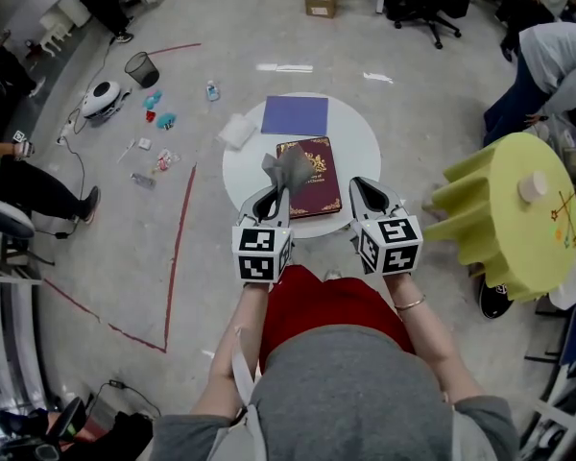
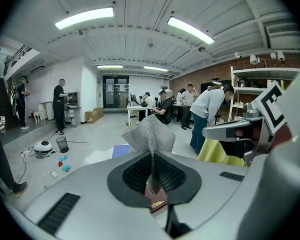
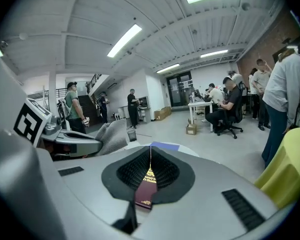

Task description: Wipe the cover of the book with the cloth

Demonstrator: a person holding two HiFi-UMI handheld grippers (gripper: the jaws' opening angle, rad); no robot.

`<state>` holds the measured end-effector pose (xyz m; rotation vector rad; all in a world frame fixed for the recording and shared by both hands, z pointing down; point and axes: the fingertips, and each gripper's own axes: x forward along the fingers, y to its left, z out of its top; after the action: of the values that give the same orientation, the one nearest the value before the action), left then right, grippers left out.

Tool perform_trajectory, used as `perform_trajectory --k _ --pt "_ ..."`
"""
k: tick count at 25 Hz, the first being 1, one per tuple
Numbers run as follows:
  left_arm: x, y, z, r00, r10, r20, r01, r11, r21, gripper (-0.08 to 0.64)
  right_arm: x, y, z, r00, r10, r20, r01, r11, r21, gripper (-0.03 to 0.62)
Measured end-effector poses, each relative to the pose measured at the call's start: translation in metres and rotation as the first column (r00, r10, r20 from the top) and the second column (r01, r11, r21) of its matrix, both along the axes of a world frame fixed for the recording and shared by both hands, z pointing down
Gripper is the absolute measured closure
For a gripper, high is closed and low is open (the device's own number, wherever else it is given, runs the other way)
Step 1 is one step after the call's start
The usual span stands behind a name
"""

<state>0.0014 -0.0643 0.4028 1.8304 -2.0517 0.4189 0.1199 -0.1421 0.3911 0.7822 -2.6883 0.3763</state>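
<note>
A maroon book [image 1: 314,179] lies flat on the round white desk [image 1: 357,138], just in front of a purple sheet [image 1: 295,114]. The left tongs [image 1: 276,190] are pinched on a grey cloth [image 1: 290,167], which bunches up beyond their tips and covers the book's far left corner in the head view. Whether the cloth actually touches the cover cannot be told from any view. In the left gripper view the cloth [image 2: 150,134] fills the line between the tips of the left tongs [image 2: 152,159], and only a sliver of the book [image 2: 158,203] shows below. The right tongs [image 1: 358,182] hang at the book's right side, pressed together on nothing [image 3: 150,153]. Their own view shows just a strip of the book [image 3: 145,190] through the opening. The gilt lettering is too small to read. A crumpled white thing [image 1: 237,130], paper or cloth, overhangs the desk's left edge.
</note>
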Motion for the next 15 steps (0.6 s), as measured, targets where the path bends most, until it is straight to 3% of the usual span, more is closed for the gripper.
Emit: perform_trajectory --k 15 --pt "-0.003 -0.002 -0.029 0.999 -0.033 0.032 0.029 0.994 0.107 0.535 0.005 -0.005 -0.039 0.994 -0.009 0.111 0.0 0.997 0.081 0.565"
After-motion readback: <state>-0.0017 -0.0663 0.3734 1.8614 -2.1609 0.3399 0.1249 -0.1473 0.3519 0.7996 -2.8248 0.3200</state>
